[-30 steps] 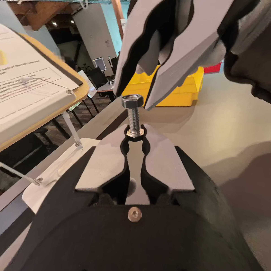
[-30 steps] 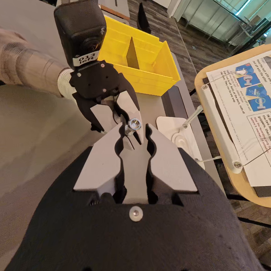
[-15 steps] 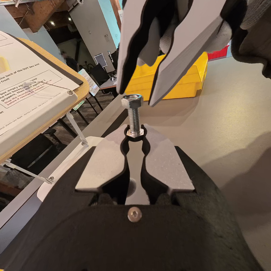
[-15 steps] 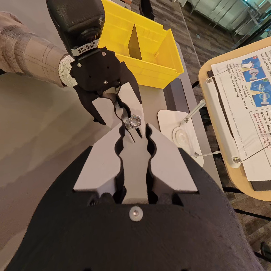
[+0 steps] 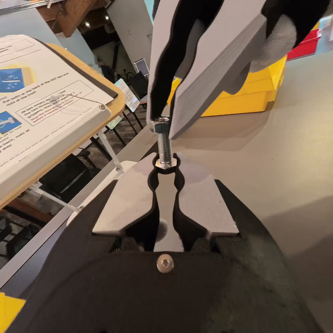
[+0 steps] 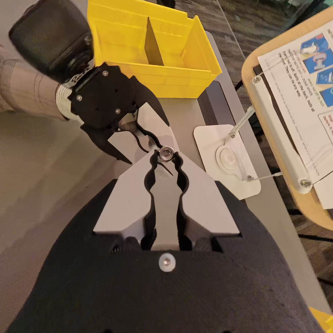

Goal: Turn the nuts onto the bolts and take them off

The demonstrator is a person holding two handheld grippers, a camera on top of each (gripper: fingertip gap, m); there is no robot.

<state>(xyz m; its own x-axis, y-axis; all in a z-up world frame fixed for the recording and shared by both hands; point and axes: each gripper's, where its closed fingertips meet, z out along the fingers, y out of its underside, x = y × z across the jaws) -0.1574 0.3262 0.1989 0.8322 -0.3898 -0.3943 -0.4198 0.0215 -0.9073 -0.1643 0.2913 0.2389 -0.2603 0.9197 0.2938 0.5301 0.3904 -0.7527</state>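
While your left gripper (image 5: 164, 163) pinches the hex nut (image 5: 165, 164) between its fingertips, the bolt (image 5: 163, 144) stands upright out of that nut, threads bare between nut and head. Your right gripper (image 5: 160, 124) comes down from above with its fingertips on either side of the bolt head; in the right wrist view the fingertips (image 6: 177, 156) close around the head (image 6: 166, 154) and seem to touch it, though you cannot tell how firmly they grip. Both tools hang over a grey table (image 5: 270, 162). Just behind them sits a yellow bin (image 6: 153, 59) with a divider, both compartments empty as far as they show. Off the table's edge, a white stand base (image 6: 228, 162) carries a tilted wooden board (image 5: 115, 106) with printed instruction sheets (image 5: 45, 93). A plaid sleeve (image 6: 19, 86) leads to the left tool.
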